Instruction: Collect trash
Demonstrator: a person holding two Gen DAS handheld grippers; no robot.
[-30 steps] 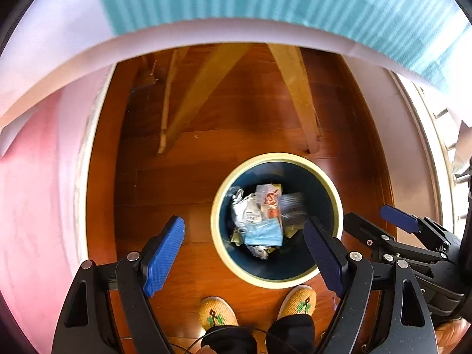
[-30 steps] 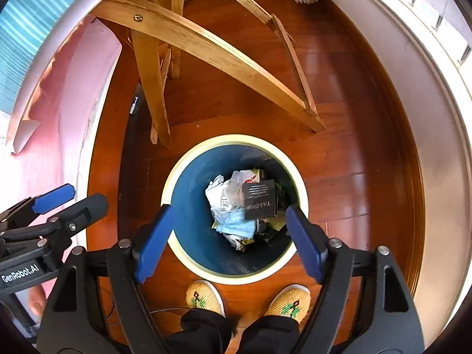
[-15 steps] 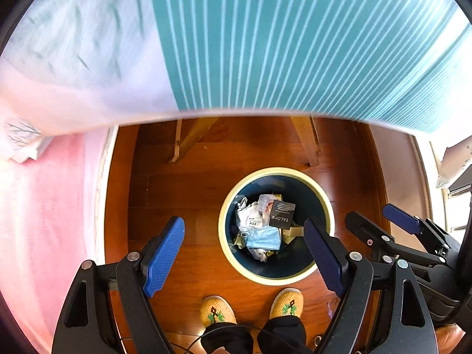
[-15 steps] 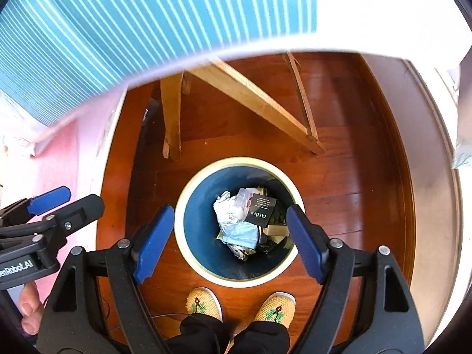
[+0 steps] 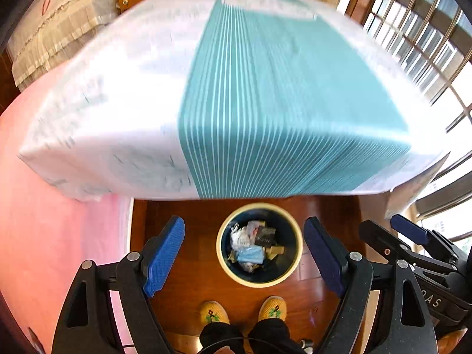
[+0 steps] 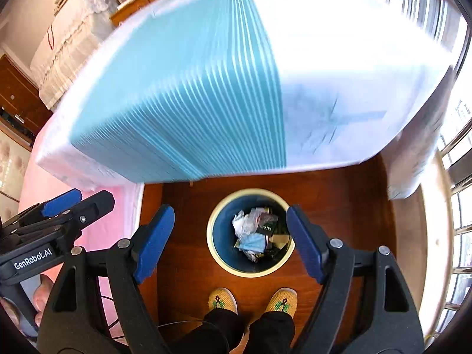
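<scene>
Both views look steeply down over the near edge of a cloth-covered surface (image 5: 141, 94) onto a wooden floor (image 5: 188, 277).

Left gripper (image 5: 244, 255): jaws spread wide, nothing between the blue pads (image 5: 163, 255). Right gripper (image 6: 230, 243): jaws likewise spread wide, empty. Neither touches anything. In the left wrist view the right gripper appears at the right edge; in the right wrist view the left gripper appears at the left edge, with part of a hand (image 6: 39, 298) beneath it.

Trash bin (image 5: 221, 253): round, dark blue inside, cream rim, upright on the floor just beyond the person's feet and near the front edge of the surface. In each view it sits between the two pads, well below them.

Contents of the bin: crumpled white wrapper (image 6: 243, 224) on the left, a light blue face mask (image 6: 253, 243) at the near side, a small dark card with lettering (image 6: 267, 227) toward the far right, and some yellowish scraps (image 5: 275, 249). The pile fills the bottom; finer items cannot be told apart.

Cloth: white with a broad teal band (image 5: 265, 112) of thin pale stripes; motion-blurred in both views. No trash is seen on the cloth.

Feet: yellow knitted slippers (image 6: 222, 299) with a green motif, dark trouser legs (image 6: 224, 327) above them, side by side just near of the bin.

Left of the floor, a pink covering (image 5: 44, 236). Right side, window bars (image 5: 413, 29). Far left, a white lace-covered object (image 6: 67, 44).
</scene>
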